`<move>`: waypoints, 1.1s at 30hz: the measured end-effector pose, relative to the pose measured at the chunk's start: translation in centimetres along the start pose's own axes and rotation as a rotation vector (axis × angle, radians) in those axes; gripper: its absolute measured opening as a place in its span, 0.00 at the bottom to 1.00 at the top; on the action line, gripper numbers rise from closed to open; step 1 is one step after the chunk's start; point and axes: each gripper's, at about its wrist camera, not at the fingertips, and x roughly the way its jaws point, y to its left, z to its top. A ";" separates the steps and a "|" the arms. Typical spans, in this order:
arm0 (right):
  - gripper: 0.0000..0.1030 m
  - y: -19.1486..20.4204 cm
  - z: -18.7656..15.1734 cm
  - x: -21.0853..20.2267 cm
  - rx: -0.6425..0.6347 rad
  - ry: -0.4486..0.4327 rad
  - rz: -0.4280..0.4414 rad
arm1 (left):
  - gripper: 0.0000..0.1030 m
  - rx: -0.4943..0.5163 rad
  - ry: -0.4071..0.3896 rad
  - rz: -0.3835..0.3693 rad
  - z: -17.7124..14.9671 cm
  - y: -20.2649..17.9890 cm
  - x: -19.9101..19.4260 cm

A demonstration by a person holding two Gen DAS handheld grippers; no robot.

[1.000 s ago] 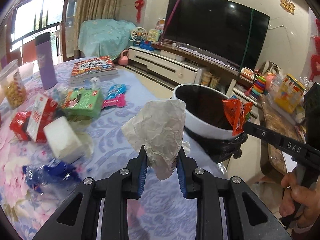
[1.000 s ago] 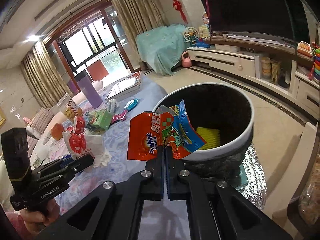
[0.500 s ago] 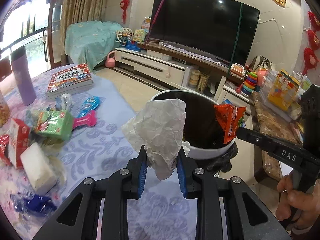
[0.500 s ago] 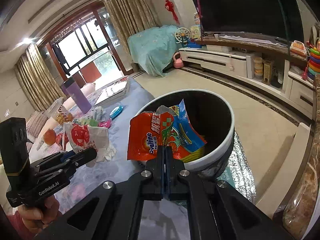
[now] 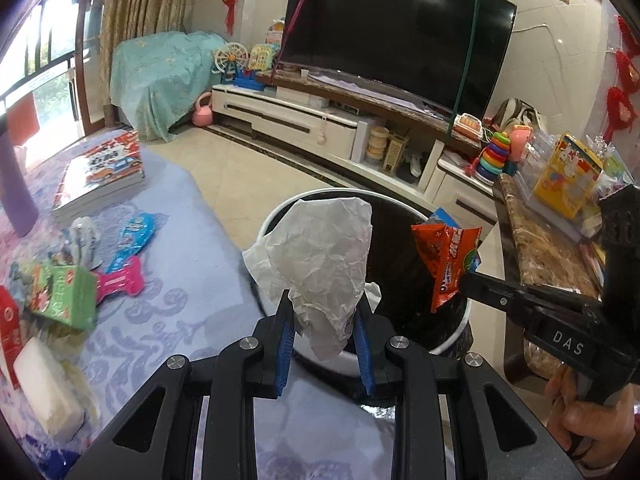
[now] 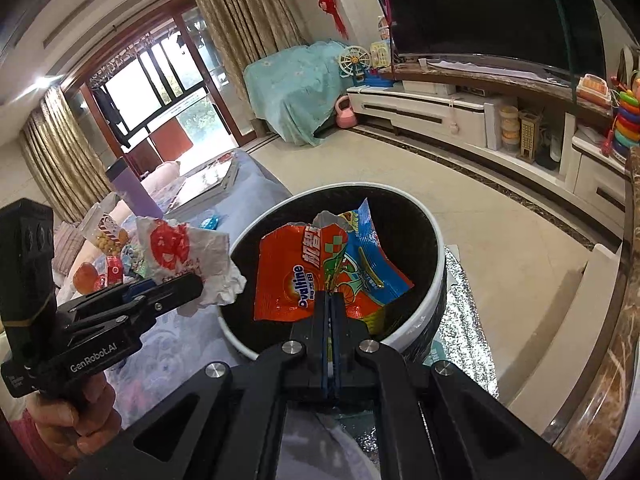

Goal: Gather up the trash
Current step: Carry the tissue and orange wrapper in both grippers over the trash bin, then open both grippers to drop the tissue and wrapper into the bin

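Our left gripper (image 5: 324,312) pinching crinkled white paper (image 5: 320,264), our right gripper (image 6: 329,300) clamping a glossy orange wrapper (image 6: 296,272), both now above the round white bin (image 5: 452,342), closer than before

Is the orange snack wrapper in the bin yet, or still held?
Still held. The right gripper jaws are shut on the orange snack wrapper, which hangs above the open mouth of the white-rimmed round bin.

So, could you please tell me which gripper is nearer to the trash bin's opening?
Right. The right gripper holds the snack wrapper over the trash bin; the left gripper holds crumpled paper near its table-side rim.
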 end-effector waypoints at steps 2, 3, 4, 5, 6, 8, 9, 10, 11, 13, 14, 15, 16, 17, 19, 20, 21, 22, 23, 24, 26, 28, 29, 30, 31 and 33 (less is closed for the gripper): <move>0.01 -0.1 0.0 0.1 -0.004 0.003 -0.005 | 0.25 0.005 0.010 0.005 0.5 -0.1 0.8; 0.01 -0.1 0.1 0.1 -0.007 0.006 -0.007 | 0.25 0.006 0.012 0.006 0.7 -0.2 1.1; 0.01 -0.2 0.3 0.3 -0.007 0.009 -0.007 | 0.25 0.008 0.016 0.007 1.0 -0.3 1.4; 0.01 -0.3 0.4 0.4 -0.008 0.012 -0.009 | 0.25 0.008 0.019 0.008 1.1 -0.3 1.6; 0.01 -0.4 0.6 0.5 -0.007 0.015 -0.010 | 0.25 0.008 0.023 0.008 1.2 -0.3 1.8; 0.01 -0.7 0.8 0.7 -0.007 0.018 -0.012 | 0.25 0.008 0.030 0.008 1.4 -0.4 2.1; 0.01 -0.7 0.9 0.8 -0.009 0.021 -0.013 | 0.25 0.009 0.034 0.012 1.4 -0.5 2.3; 0.01 -0.7 0.9 0.9 -0.010 0.024 -0.012 | 0.26 0.011 0.038 0.014 1.5 -0.5 2.5; 0.01 -0.8 1.1 1.1 -0.011 0.027 -0.013 | 0.26 0.012 0.043 0.014 1.5 -0.6 2.7; 0.01 -1.0 1.2 1.4 -0.007 0.034 -0.012 | 0.26 0.012 0.051 0.012 1.6 -0.7 3.0; 0.01 -1.2 1.2 1.6 -0.003 0.038 -0.014 | 0.27 0.014 0.055 0.012 1.7 -0.8 3.2; 0.01 -1.3 1.3 1.8 -0.002 0.043 -0.017 | 0.27 0.016 0.058 0.012 1.7 -0.9 3.3; 0.01 -1.5 1.3 2.0 0.001 0.048 -0.018 | 0.28 0.016 0.061 0.009 1.8 -0.9 3.4; 0.01 -1.6 1.3 2.1 0.004 0.052 -0.020 | 0.29 0.014 0.061 0.008 1.9 -0.9 3.5; 0.03 -1.8 1.4 2.3 0.006 0.066 -0.014 | 0.34 0.019 0.062 0.008 2.1 -0.9 3.6; 0.06 -1.9 1.5 2.4 0.013 0.066 -0.014 | 0.38 0.019 0.062 0.015 2.1 -0.9 3.6; 0.07 -2.0 1.6 2.2 0.022 0.061 -0.021 | 0.41 0.017 0.061 0.015 2.2 -0.9 3.5; 0.08 -2.2 1.7 2.2 0.028 0.061 -0.024 | 0.49 0.015 0.060 0.016 2.2 -0.9 3.4; 0.12 -2.3 1.8 2.1 0.037 0.059 -0.024 | 0.52 0.011 0.055 0.018 2.1 -0.8 3.2; 0.15 -2.4 1.8 1.8 0.048 0.049 -0.021 | 0.52 0.010 0.046 0.020 2.0 -0.7 3.0; 0.35 -2.6 1.8 1.2 0.060 0.028 -0.019 | 0.53 0.007 0.042 0.018 1.8 -0.6 2.5; 0.51 -2.5 1.6 0.6 0.066 0.011 -0.015 | 0.53 -0.002 0.034 0.018 1.4 -0.3 1.9; 0.52 -2.4 1.5 0.3 0.067 0.005 -0.015 | 0.54 -0.010 0.029 0.018 1.1 -0.1 1.5; 0.55 -2.2 1.4 0.1 0.069 0.003 -0.010 | 0.55 -0.017 0.025 0.019 0.6 0.1 1.0; 0.67 -2.0 1.2 0.0 0.073 0.002 -0.005 | 0.56 -0.024 0.018 0.019 0.2 0.3 0.5; 0.89 -1.6 0.8 -0.6 0.091 -0.009 0.012 | 0.57 -0.035 0.001 0.028 -1.2 0.8 -0.7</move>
